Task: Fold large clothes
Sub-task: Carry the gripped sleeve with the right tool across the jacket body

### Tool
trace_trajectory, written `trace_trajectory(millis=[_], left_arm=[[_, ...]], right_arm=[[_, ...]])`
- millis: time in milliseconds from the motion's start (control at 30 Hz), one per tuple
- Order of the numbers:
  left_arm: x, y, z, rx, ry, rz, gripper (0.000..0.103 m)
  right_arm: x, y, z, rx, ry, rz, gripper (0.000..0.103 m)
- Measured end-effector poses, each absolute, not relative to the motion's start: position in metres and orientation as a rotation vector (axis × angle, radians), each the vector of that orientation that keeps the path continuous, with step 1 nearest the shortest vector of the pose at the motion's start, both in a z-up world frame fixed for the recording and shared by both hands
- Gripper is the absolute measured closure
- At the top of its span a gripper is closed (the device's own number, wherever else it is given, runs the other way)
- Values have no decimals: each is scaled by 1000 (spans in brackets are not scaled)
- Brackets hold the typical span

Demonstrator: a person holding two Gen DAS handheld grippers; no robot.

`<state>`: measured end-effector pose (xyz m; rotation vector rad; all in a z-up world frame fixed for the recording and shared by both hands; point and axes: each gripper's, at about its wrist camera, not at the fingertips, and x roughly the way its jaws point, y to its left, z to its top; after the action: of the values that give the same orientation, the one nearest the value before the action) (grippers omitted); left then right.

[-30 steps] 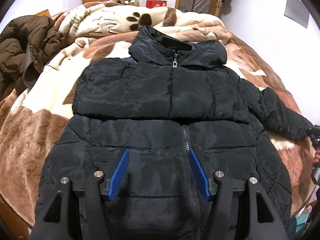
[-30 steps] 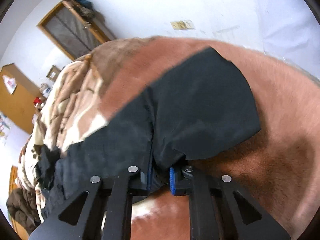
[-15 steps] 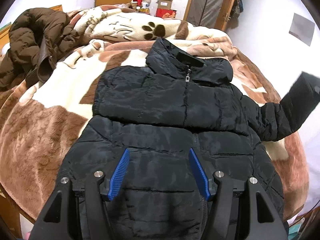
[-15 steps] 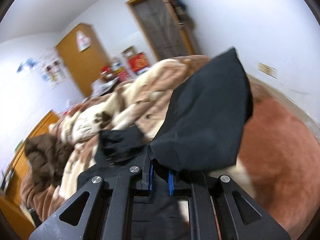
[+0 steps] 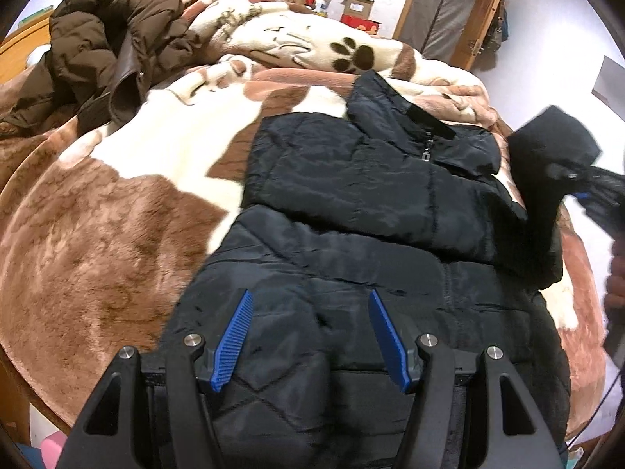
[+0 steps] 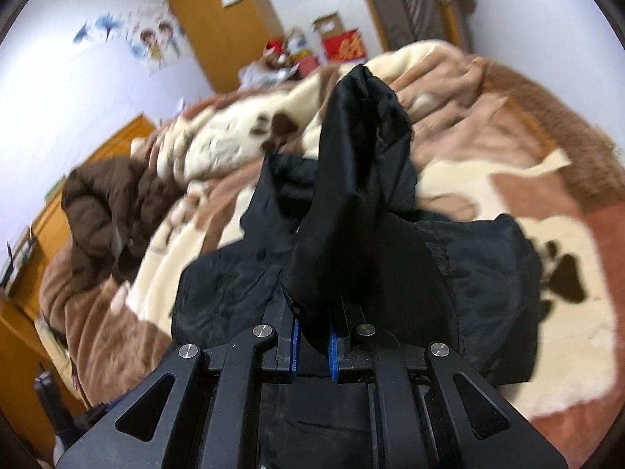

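Observation:
A black puffer jacket [image 5: 371, 211] lies front up on a brown and cream blanket [image 5: 97, 226], zipped, collar toward the far end. My left gripper [image 5: 310, 332] hovers open over the jacket's lower front, nothing between its blue pads. My right gripper [image 6: 312, 346] is shut on the cuff of the jacket's right sleeve [image 6: 351, 195], which stands up from the jaws above the jacket body [image 6: 242, 293]. In the left wrist view that lifted sleeve [image 5: 547, 164] hangs at the right edge, with the right gripper [image 5: 586, 191] beside it.
A brown puffer coat [image 5: 101, 47] lies bunched at the far left of the bed [image 6: 105, 211]. Boxes [image 5: 359, 15] and a wooden door [image 5: 449, 11] stand beyond the bed. A person's hand [image 5: 615, 273] shows at the right edge.
The right gripper has lifted the sleeve off the blanket and swung it inward over the jacket. The left gripper has slid left over the hem, still open.

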<state>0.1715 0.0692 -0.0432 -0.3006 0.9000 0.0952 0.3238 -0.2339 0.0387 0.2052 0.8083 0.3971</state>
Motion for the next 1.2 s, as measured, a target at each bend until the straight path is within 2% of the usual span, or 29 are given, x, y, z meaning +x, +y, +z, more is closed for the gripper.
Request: trace_trajectory(millis=[100, 200, 300, 367, 400, 533, 600, 733, 900, 967, 1000, 1033, 1133, 1200], left_arm=[[170, 78, -47, -298, 902, 104, 39], [171, 82, -49, -301, 903, 105, 39], [174, 81, -48, -295, 903, 99, 39], [176, 78, -44, -288, 897, 91, 39], [178, 75, -41, -285, 891, 83, 39], [194, 59, -24, -269, 858, 36, 38], [208, 47, -16, -263, 838, 5, 33], [251, 21, -13, -251, 825, -64, 31], [329, 10, -50, -247, 912, -88, 31], [351, 10, -67, -290, 961, -90, 33], [358, 9, -73, -301, 970, -97, 50], [360, 7, -76, -292, 967, -97, 80], [354, 3, -70, -231, 922, -51, 92], [350, 6, -71, -203, 908, -12, 92]], right_arm=[[341, -208, 6, 184, 876, 433, 91], [352, -194, -24, 173, 942, 461, 84], [354, -190, -38, 188, 972, 488, 67], [350, -193, -33, 213, 965, 520, 49], [346, -198, -27, 221, 954, 532, 47], [327, -215, 4, 241, 867, 585, 46], [319, -235, 18, 235, 810, 558, 46], [317, -295, 20, 256, 776, 411, 46], [331, -361, -1, 303, 812, 232, 46], [336, -376, -8, 300, 817, 195, 52], [339, -378, -10, 298, 819, 191, 55], [344, -379, -13, 293, 821, 185, 61], [359, -374, -21, 273, 831, 198, 76], [367, -365, -31, 252, 843, 213, 77]])
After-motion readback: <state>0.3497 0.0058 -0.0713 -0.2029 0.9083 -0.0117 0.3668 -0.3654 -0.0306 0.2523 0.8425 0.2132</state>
